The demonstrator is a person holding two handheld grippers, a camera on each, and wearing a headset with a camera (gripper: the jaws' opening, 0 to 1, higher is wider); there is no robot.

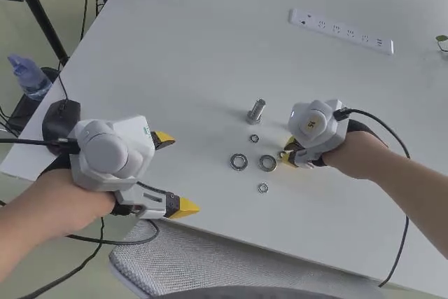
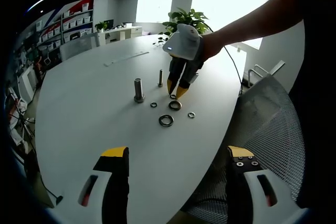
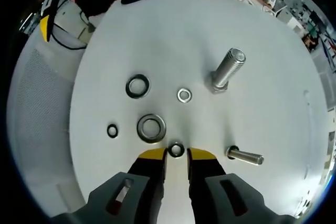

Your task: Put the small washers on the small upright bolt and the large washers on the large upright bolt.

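The large upright bolt (image 1: 256, 110) (image 3: 226, 70) stands mid-table, and the small bolt (image 3: 244, 156) (image 2: 160, 77) stands close beside my right gripper. Two large washers (image 1: 239, 162) (image 1: 267, 163) lie flat in front of the big bolt. One small washer (image 1: 254, 138) lies nearer the bolt, another (image 1: 262, 188) nearer the table edge. My right gripper (image 1: 288, 155) (image 3: 177, 155) is down at the table, jaws nearly together on a third small washer (image 3: 176, 149) that lies flat between its tips. My left gripper (image 1: 175, 173) (image 2: 177, 153) hovers wide open at the near left, holding nothing.
A white power strip (image 1: 341, 31) lies at the far right of the white table (image 1: 175, 47). A mesh chair (image 1: 210, 264) sits below the near edge. Off the table's left side are a water bottle (image 1: 28, 75) and a black base (image 1: 59, 120).
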